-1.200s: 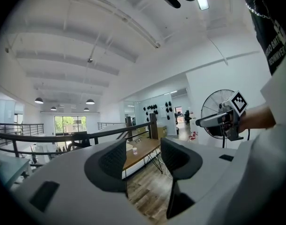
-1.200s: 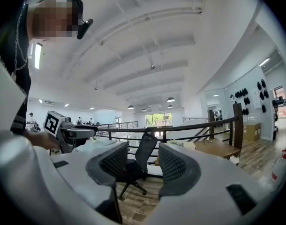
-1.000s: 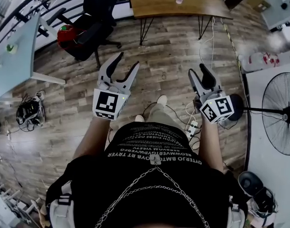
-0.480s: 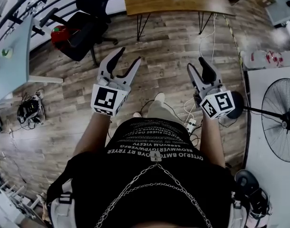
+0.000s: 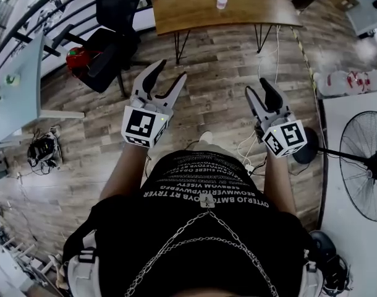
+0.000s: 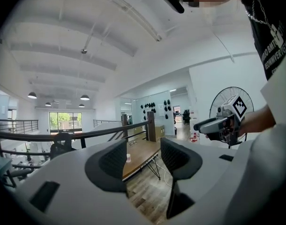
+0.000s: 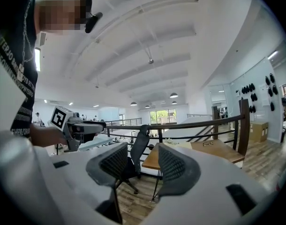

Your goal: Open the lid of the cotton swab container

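Closer now: table (image 5: pixel 253 10), small container (image 5: pixel 221 2).

This is an open-plan office: a wood-plank floor (image 5: pixel 219 73), a wooden bench (image 5: pixel 238 11) on thin metal legs, a black swivel chair (image 5: pixel 114 5), a pale desk (image 5: pixel 18 85) and a dark railing (image 6: pixel 63 135). Pendant lamps (image 6: pixel 85 97) hang under a white beamed ceiling (image 6: pixel 63 41), and a standing fan (image 5: pixel 364 166) is at one side.

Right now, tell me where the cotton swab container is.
In the head view the cotton swab container stands on the wooden table at top centre, well ahead of the left gripper and right gripper, right of the black office chair.
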Demonstrator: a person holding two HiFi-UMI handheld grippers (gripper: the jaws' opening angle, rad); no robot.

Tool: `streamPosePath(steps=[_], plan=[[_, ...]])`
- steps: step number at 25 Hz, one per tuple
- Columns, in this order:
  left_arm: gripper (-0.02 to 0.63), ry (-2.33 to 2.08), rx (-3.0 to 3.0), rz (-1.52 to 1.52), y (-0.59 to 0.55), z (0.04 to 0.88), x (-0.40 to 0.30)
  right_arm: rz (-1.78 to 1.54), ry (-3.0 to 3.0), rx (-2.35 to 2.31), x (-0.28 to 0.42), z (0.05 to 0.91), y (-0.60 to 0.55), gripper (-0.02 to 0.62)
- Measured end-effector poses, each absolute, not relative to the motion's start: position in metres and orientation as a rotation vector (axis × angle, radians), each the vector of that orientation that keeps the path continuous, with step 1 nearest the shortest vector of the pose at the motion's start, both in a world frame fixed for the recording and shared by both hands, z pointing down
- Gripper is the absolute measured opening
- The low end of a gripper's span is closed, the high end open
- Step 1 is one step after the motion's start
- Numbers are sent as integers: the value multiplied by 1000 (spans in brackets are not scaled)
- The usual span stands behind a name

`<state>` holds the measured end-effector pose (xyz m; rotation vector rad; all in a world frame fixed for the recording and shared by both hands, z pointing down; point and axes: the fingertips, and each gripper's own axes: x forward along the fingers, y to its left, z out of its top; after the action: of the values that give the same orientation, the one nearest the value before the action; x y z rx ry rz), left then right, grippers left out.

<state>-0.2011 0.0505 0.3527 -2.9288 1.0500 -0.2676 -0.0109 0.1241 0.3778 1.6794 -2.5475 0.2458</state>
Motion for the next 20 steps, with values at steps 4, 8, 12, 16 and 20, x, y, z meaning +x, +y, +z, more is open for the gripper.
streamPosePath(steps=[4, 8, 12, 16, 20], plan=[[232, 1083, -2908, -287, 37, 353, -174, 267, -2568, 1676, 19, 382, 116, 190], [232, 1095, -2884, -284, 26, 349, -149, 266, -2592, 1645, 40, 386, 107, 183], [232, 1133, -2859, -290, 26, 345, -142, 284, -2614, 1628, 49, 390, 101, 183], [232, 1180, -2853, -315, 29, 351, -144, 284, -2629, 1629, 54, 389, 97, 183], [232, 1136, -2856, -342, 34, 352, -136, 305, -2619, 1679, 68, 391, 93, 179]])
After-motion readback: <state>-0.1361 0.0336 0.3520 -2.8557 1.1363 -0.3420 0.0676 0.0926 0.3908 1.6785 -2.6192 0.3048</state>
